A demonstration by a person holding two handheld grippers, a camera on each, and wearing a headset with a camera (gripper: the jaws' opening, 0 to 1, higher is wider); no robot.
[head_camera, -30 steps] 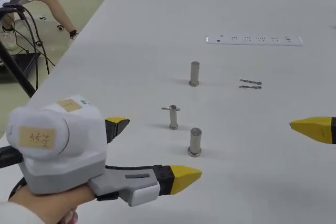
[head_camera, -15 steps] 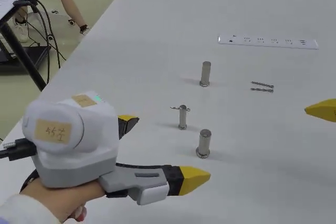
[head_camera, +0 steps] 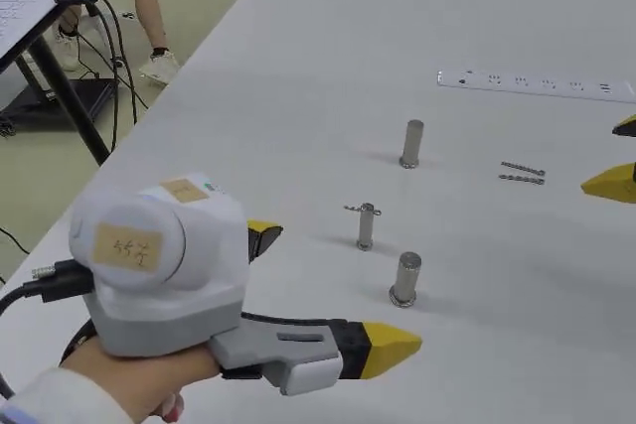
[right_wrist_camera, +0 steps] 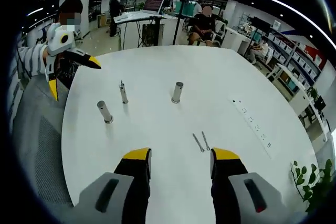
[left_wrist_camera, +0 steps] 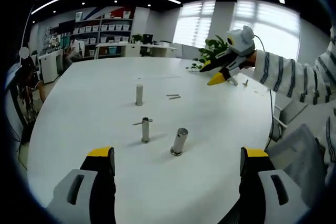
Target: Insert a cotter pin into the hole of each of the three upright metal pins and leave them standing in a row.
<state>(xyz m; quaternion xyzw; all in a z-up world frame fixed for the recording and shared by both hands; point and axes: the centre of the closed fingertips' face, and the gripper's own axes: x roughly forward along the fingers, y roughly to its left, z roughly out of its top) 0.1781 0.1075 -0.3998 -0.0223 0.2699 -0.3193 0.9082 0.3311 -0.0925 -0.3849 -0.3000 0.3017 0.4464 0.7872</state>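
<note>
Steel-grey, the upright metal pin with a cotter pin through its hole (head_camera: 366, 226) centres the row, a bare far metal pin (head_camera: 410, 144) beyond it, a bare near metal pin (head_camera: 405, 279) before it. Right of it two loose thin cotter pins (head_camera: 523, 174) lie side by side, ahead of the right gripper (right_wrist_camera: 181, 157), jaws partly apart, empty. The left gripper (head_camera: 338, 290), left of it, gapes empty. Being so close, both may get pinched together, or skid. Beyond lies a long white power strip (head_camera: 537, 84), no obstacle.
</note>
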